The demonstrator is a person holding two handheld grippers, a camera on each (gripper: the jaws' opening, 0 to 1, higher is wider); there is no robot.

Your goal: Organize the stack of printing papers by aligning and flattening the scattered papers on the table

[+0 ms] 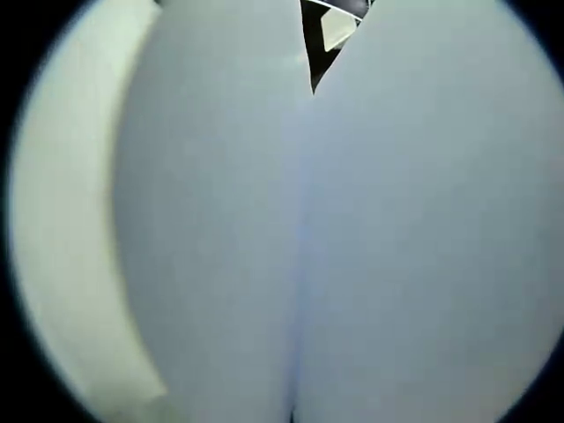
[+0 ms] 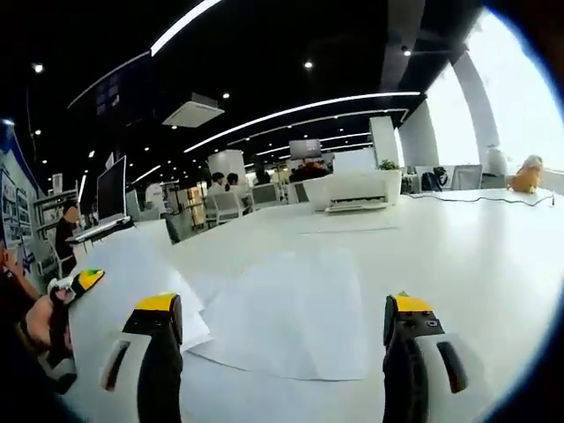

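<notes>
— What is your right gripper (image 2: 284, 330) doing?

— I hold it above the table (image 2: 458, 256) with its two yellow-tipped jaws spread wide apart and nothing between them.

— And the papers?

— The loose white papers (image 2: 295, 313) lie flat on the table straight ahead of those jaws, in the gap between the tips. One big sheet sits in the middle, and others fan out under it toward my left jaw, their edges out of line.

— What about your left gripper?

— From its own camera I cannot tell how its jaws stand. Two white sheets (image 1: 220, 247) lie right up against the lens, meeting along a seam down the middle. From my right gripper view, a yellow-tipped piece of the left gripper (image 2: 75, 291) shows in my hand (image 2: 40, 322), beside the left edge of the papers.

— Anything further out?

— Past the papers, a white printer (image 2: 357, 189) stands at the far end of the table, with people beyond it.
</notes>
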